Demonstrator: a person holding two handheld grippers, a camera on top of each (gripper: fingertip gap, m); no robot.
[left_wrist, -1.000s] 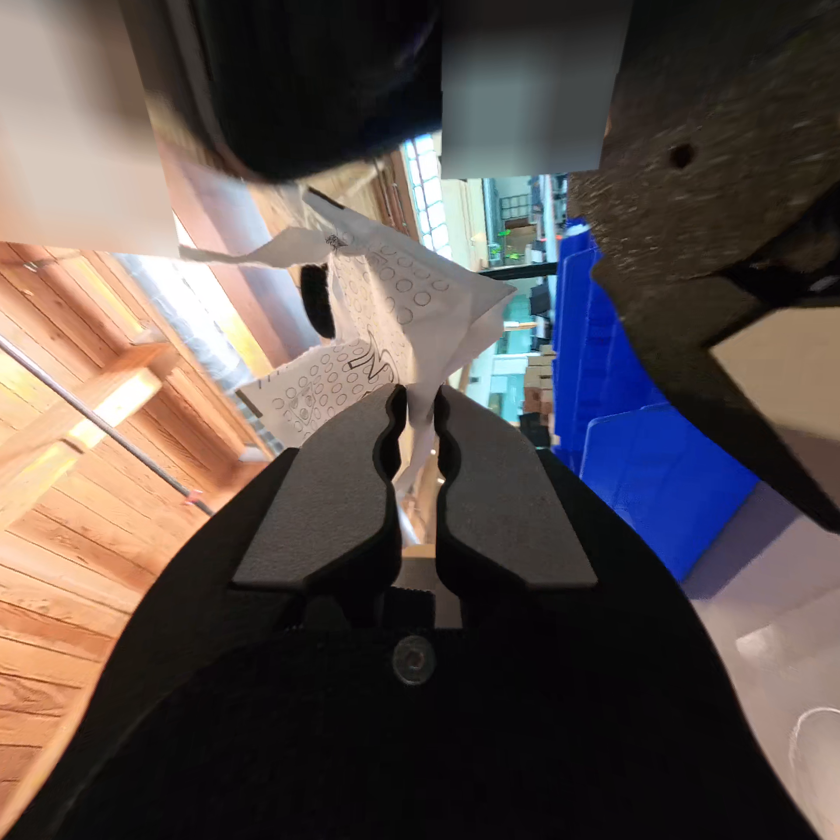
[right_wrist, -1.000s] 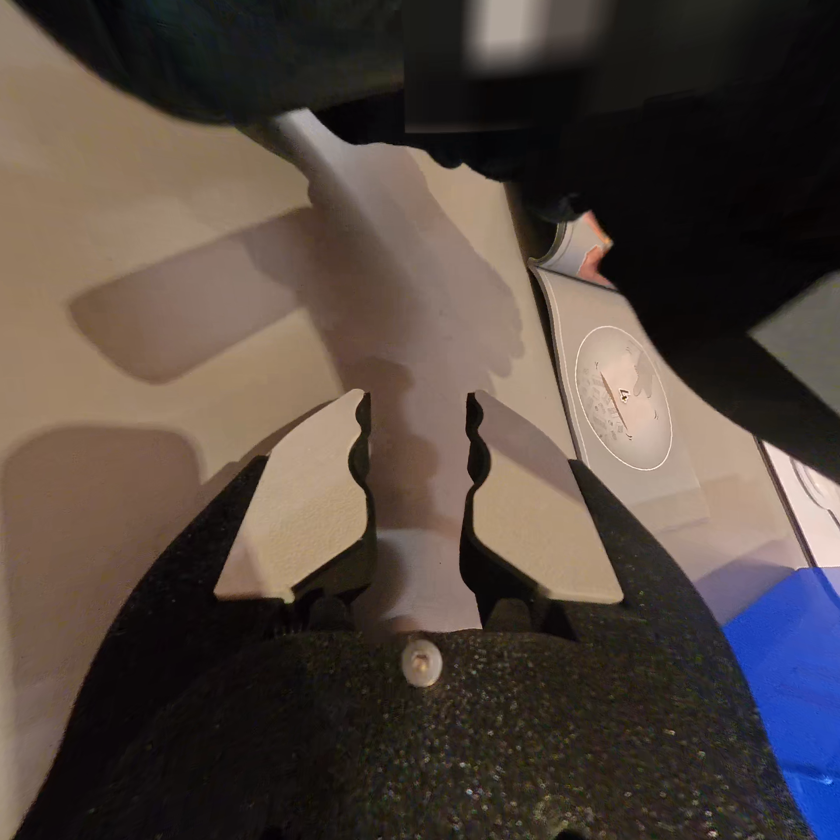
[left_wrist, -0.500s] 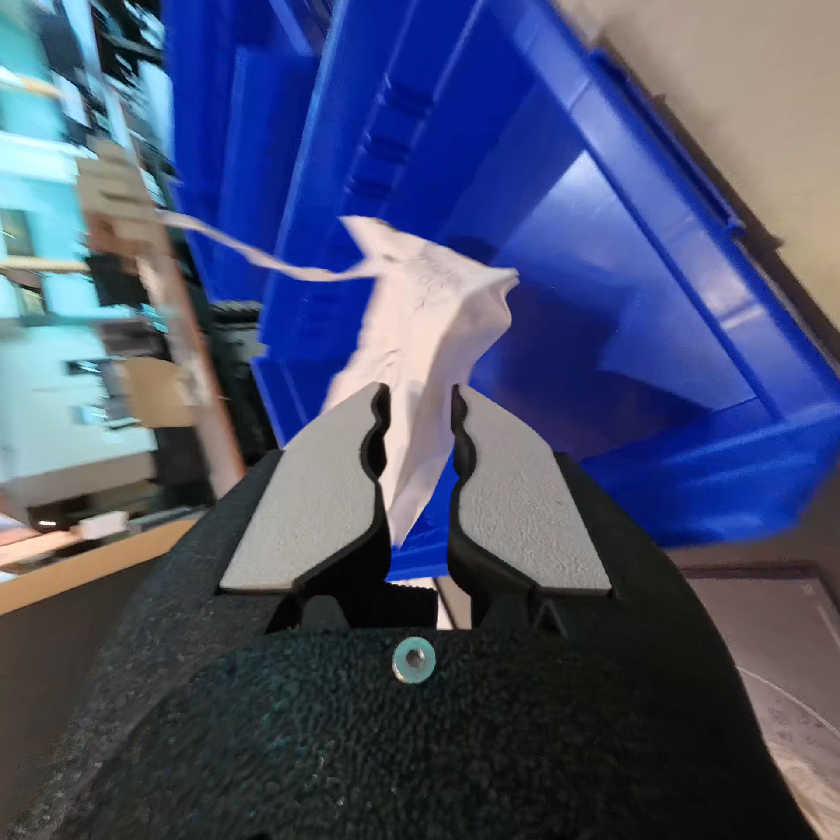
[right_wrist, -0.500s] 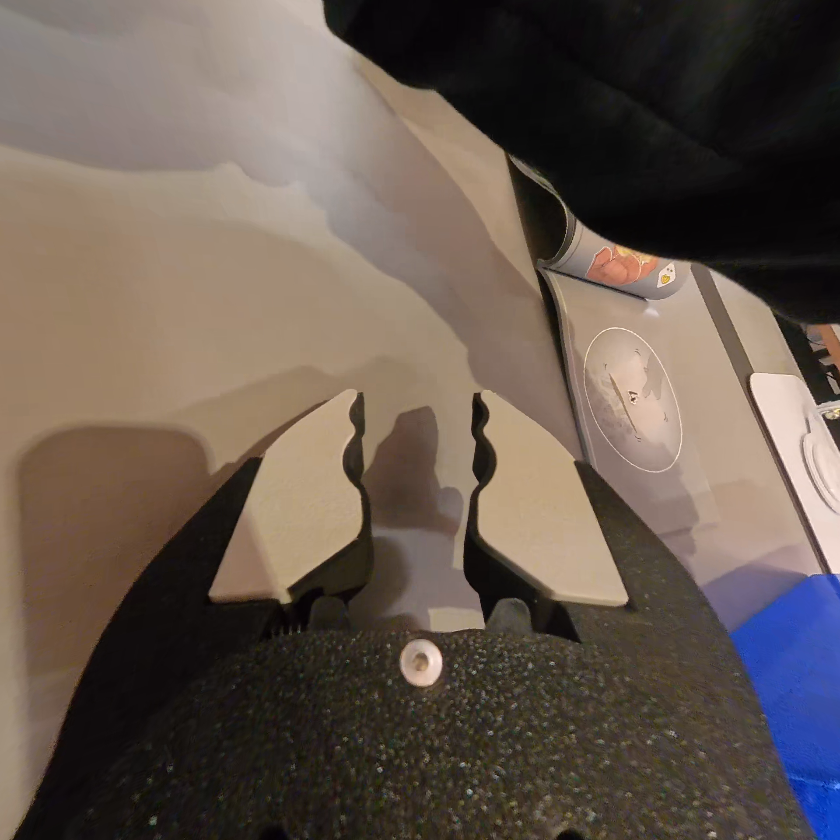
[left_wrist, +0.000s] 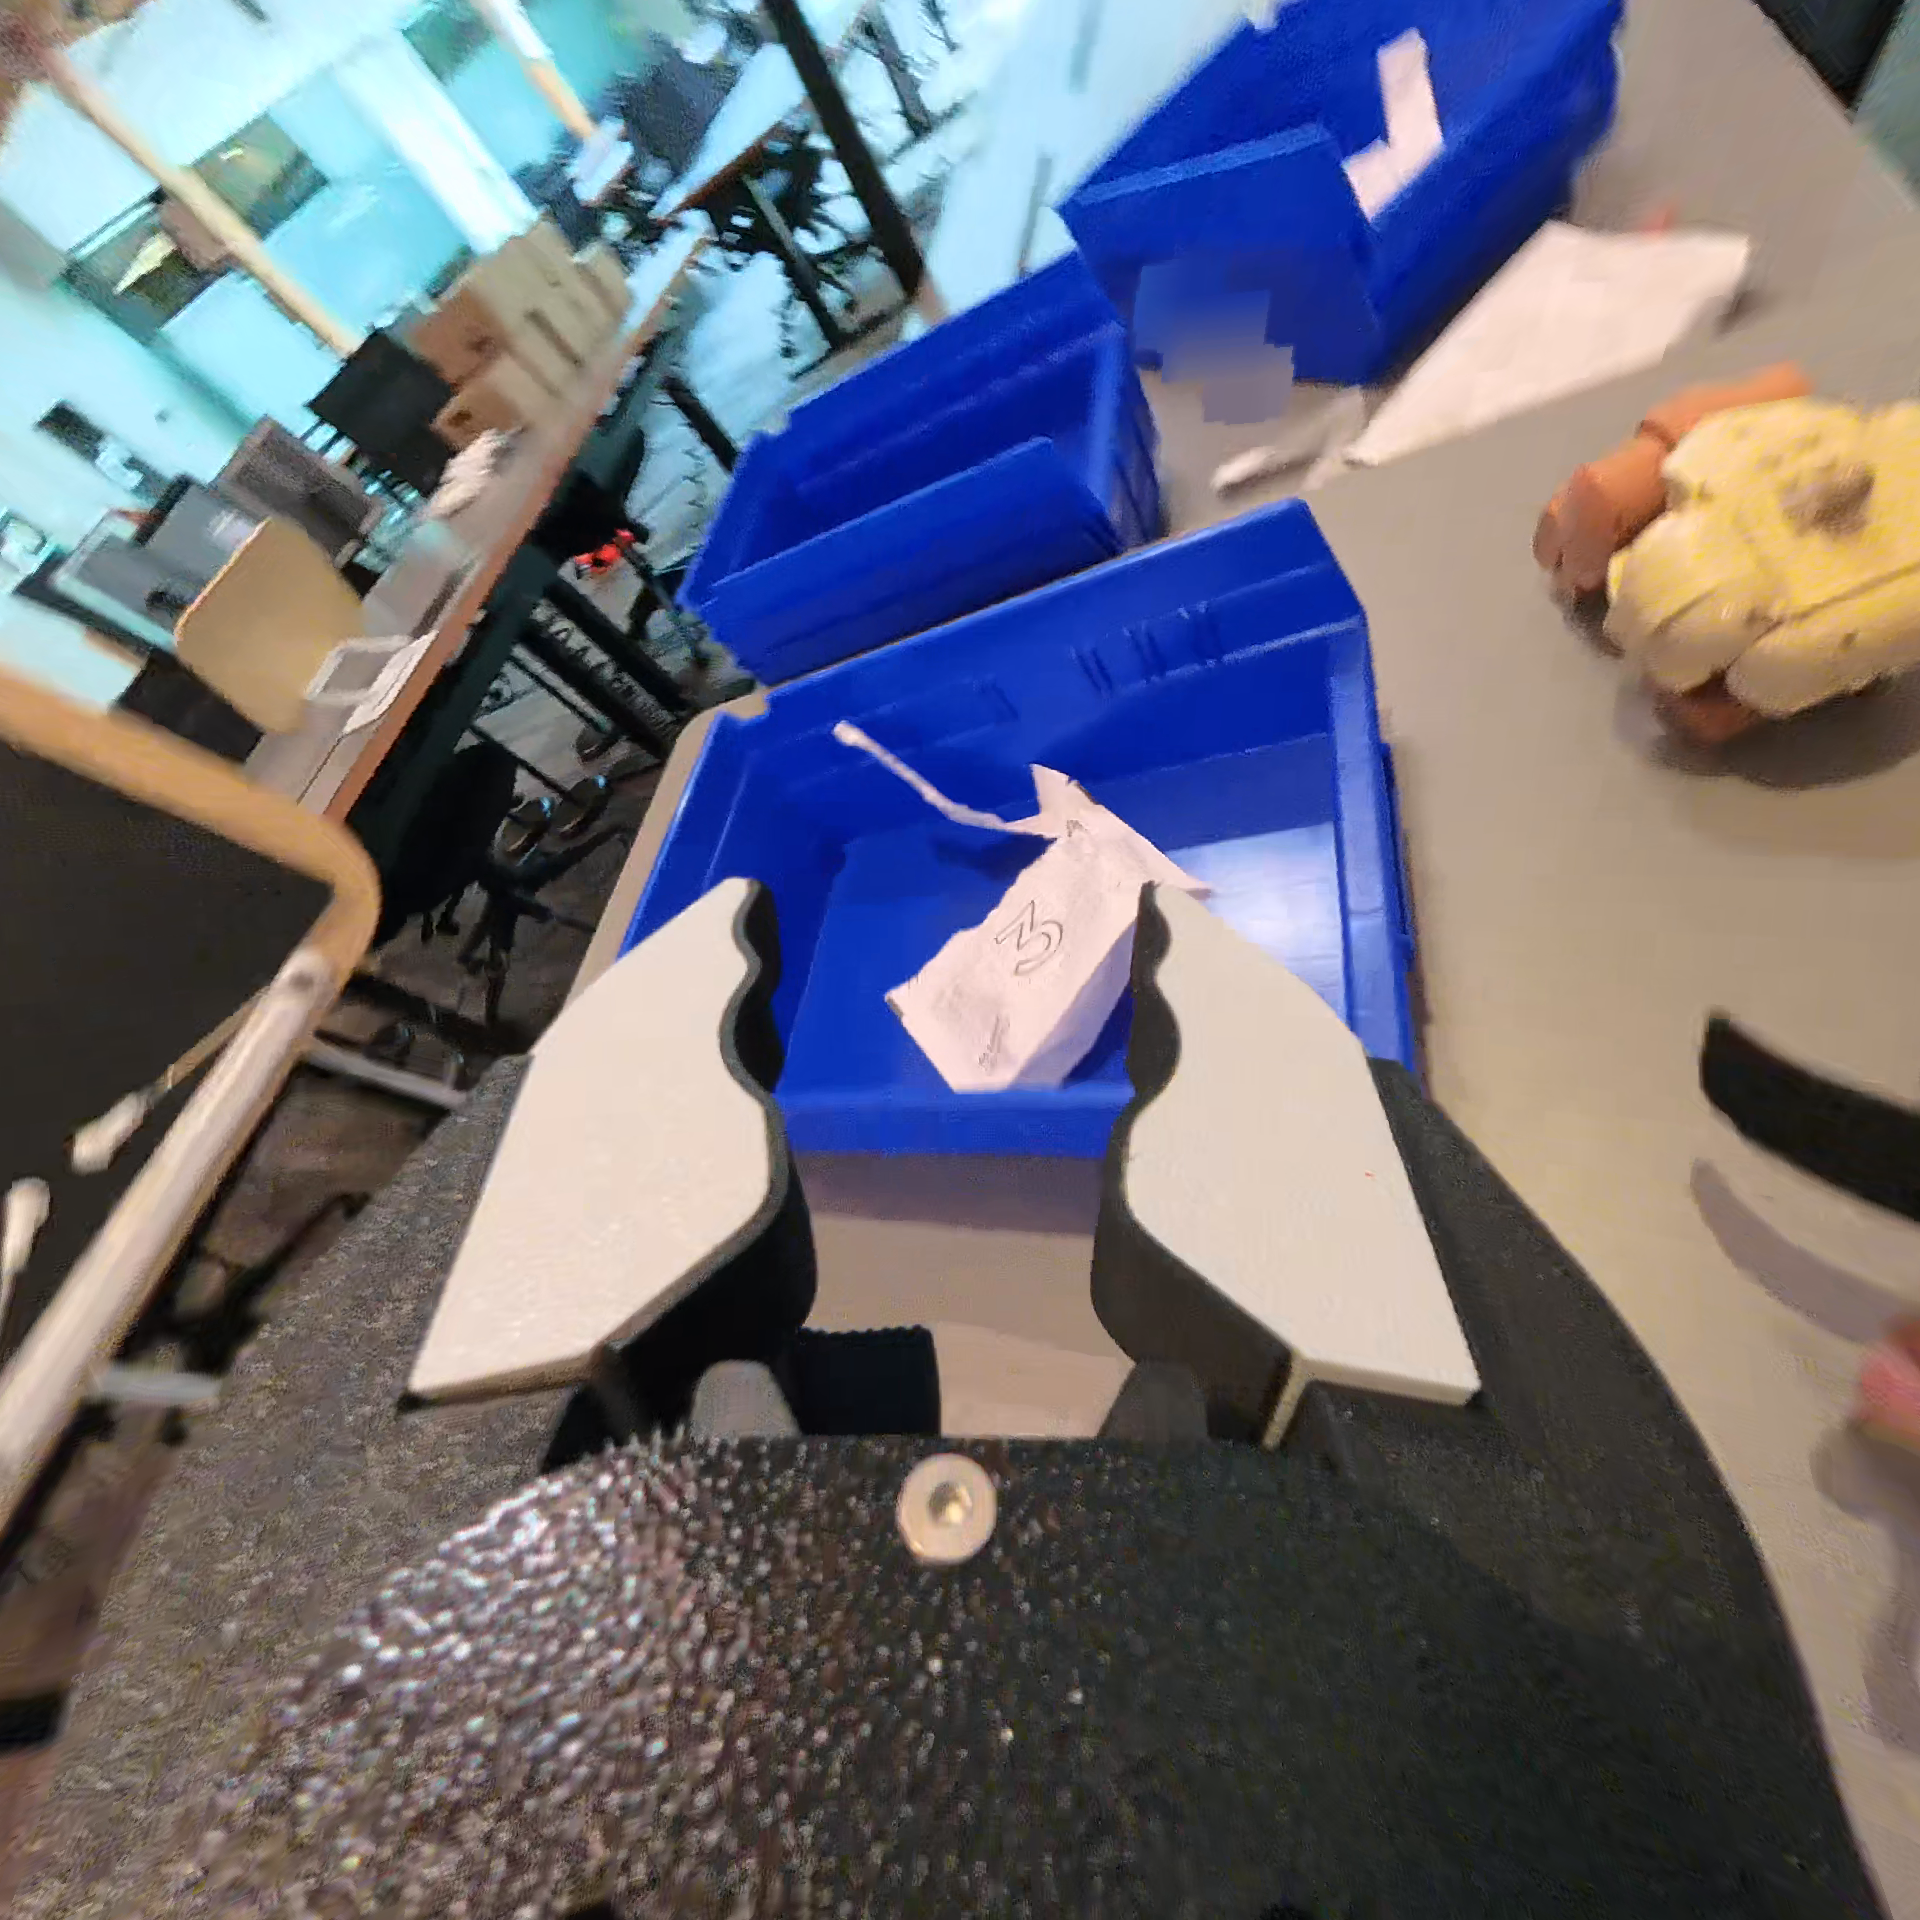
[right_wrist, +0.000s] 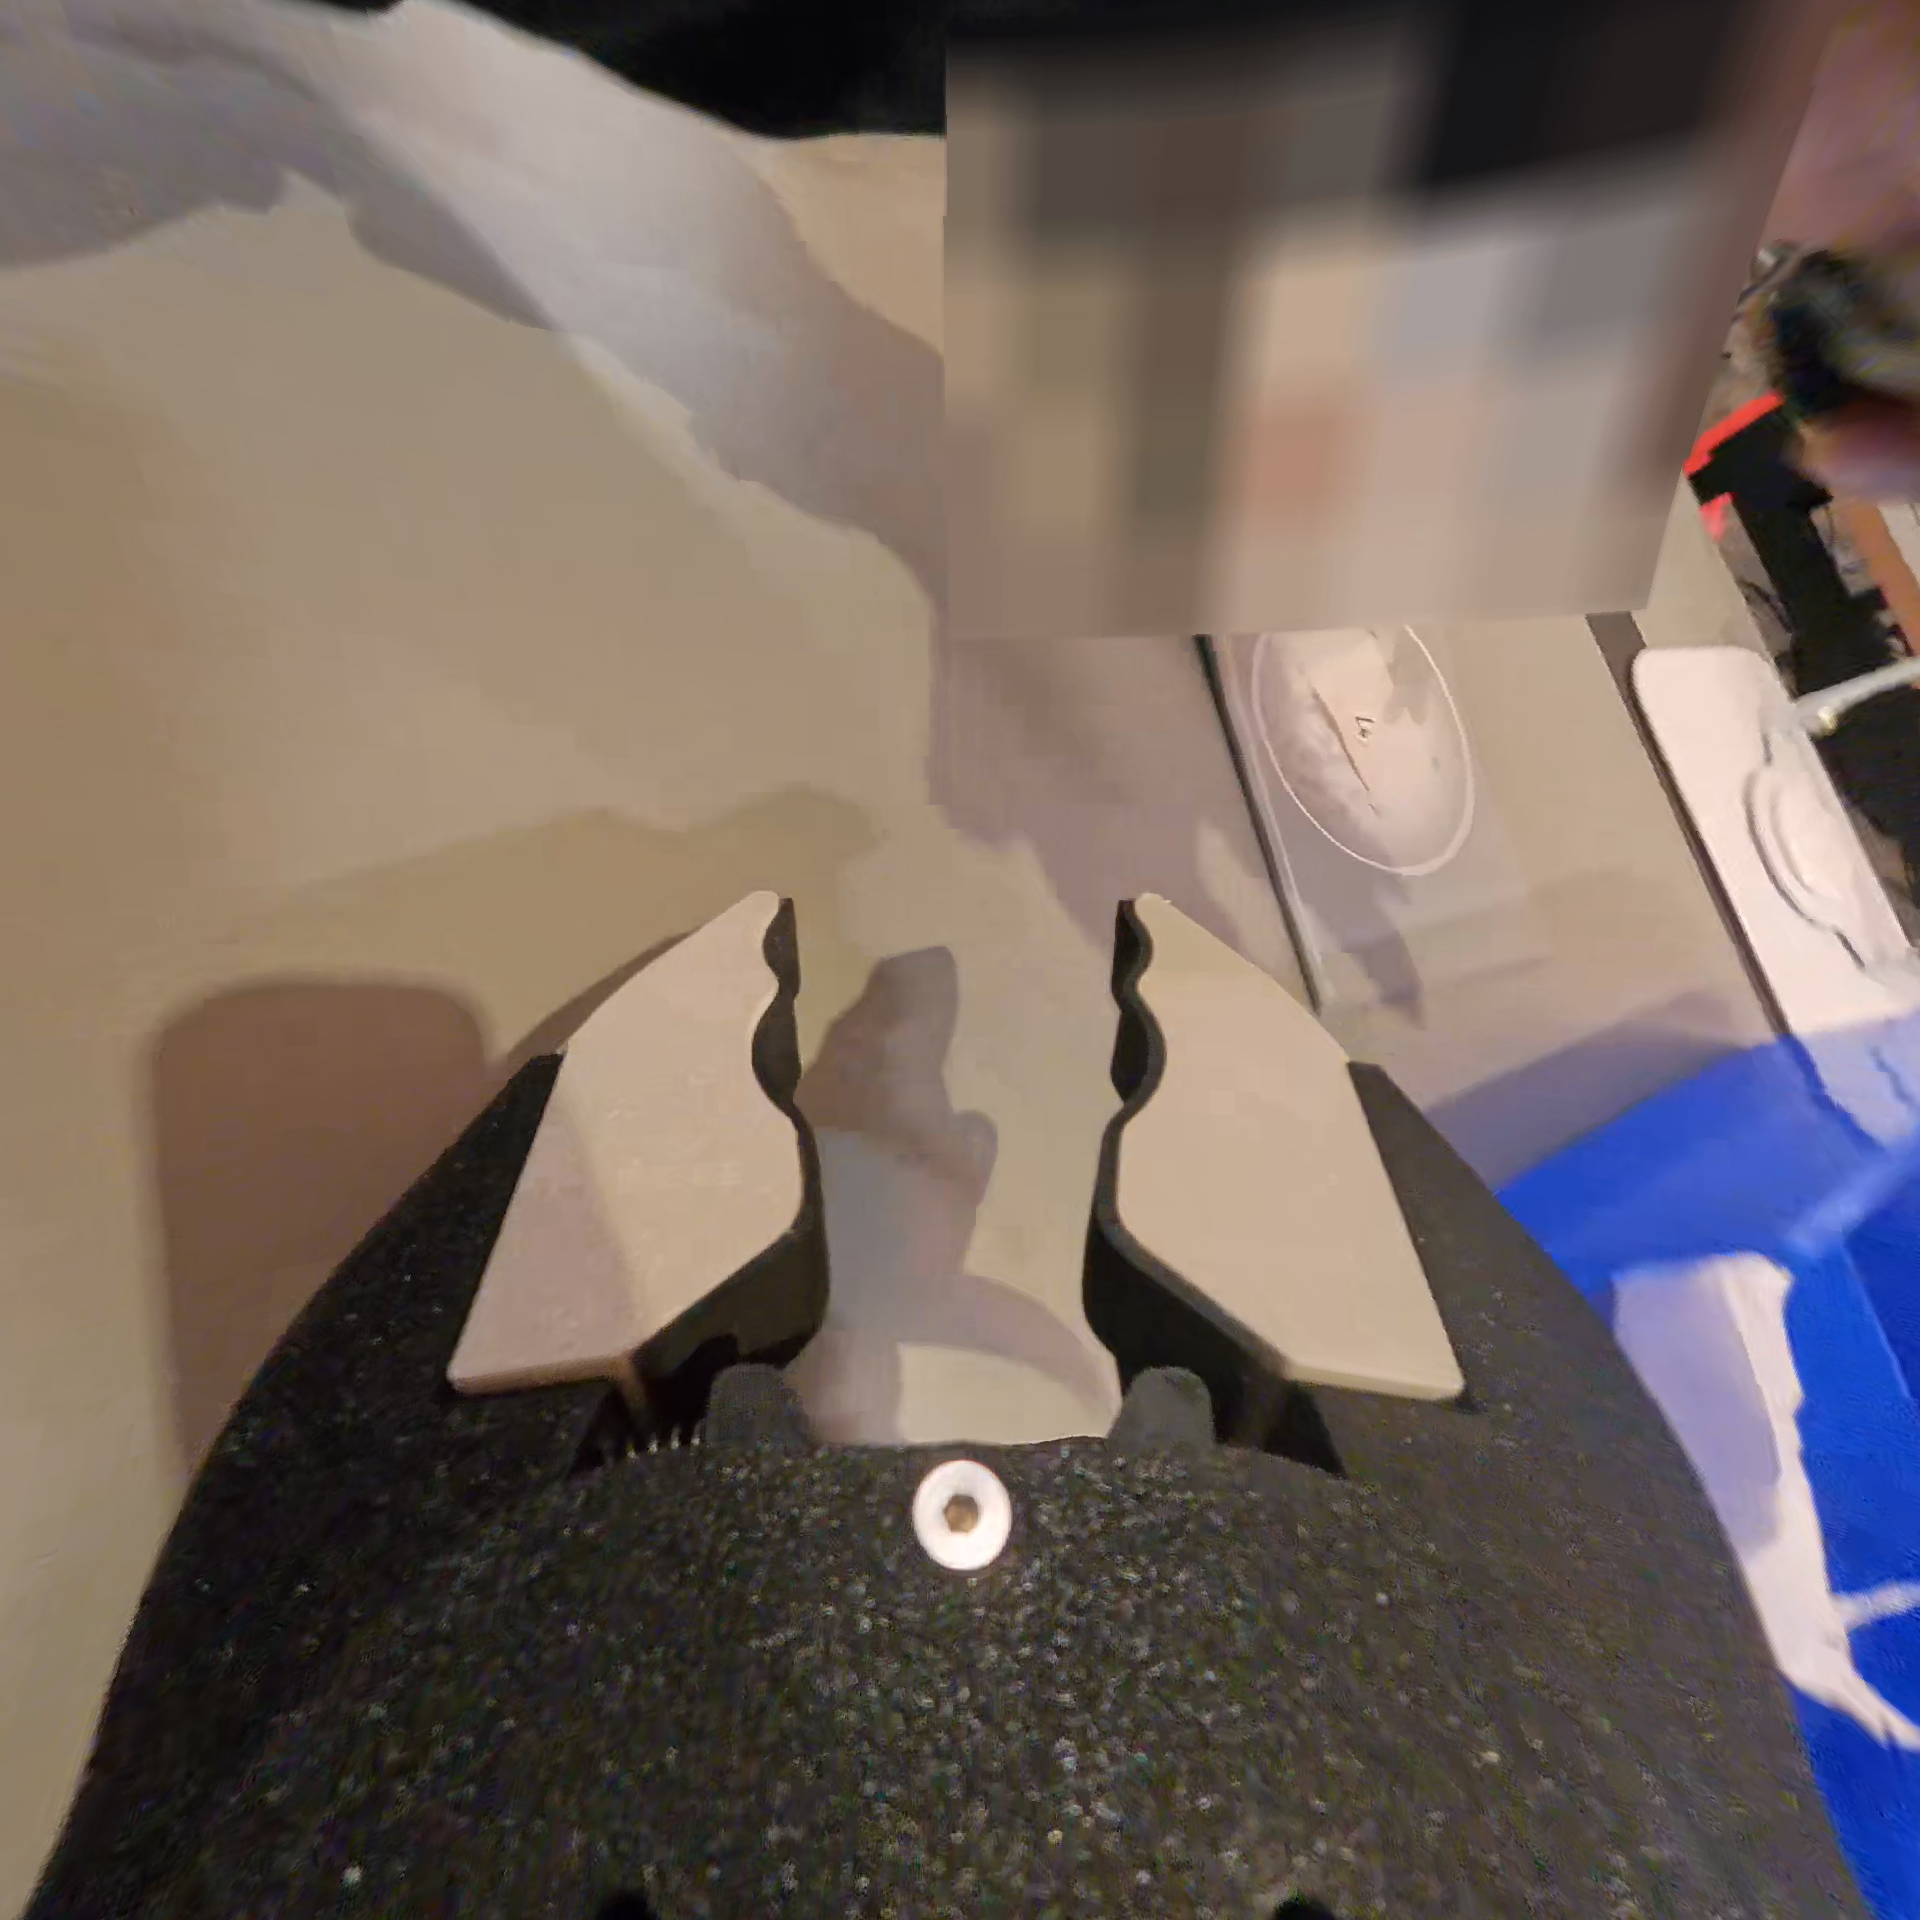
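Note:
My left gripper (left_wrist: 945, 904) is open, just before the near wall of a blue bin (left_wrist: 1361, 831) on the grey table. A crumpled white paper scrap (left_wrist: 1023, 977) with printed marks and a thin torn strip is inside that bin, beyond my fingertips and free of both pads. In the picture it sits close to the right finger (left_wrist: 1247, 1143). My right gripper (right_wrist: 956, 914) is open with nothing between its pads, over the bare beige table top (right_wrist: 416, 623), where its shadow falls.
Two more blue bins (left_wrist: 935, 520) (left_wrist: 1299, 208) stand farther back. A yellow and brown soft toy (left_wrist: 1756, 561) and a white sheet (left_wrist: 1558, 322) lie to the right. In the right wrist view a grey mat with a circle (right_wrist: 1361, 758) and a blue bin (right_wrist: 1766, 1299) lie to the right.
My left gripper swung down toward the blue bin and opened; the paper it pinched has left the grasp and is in the bin. My right gripper opened wider over the table.

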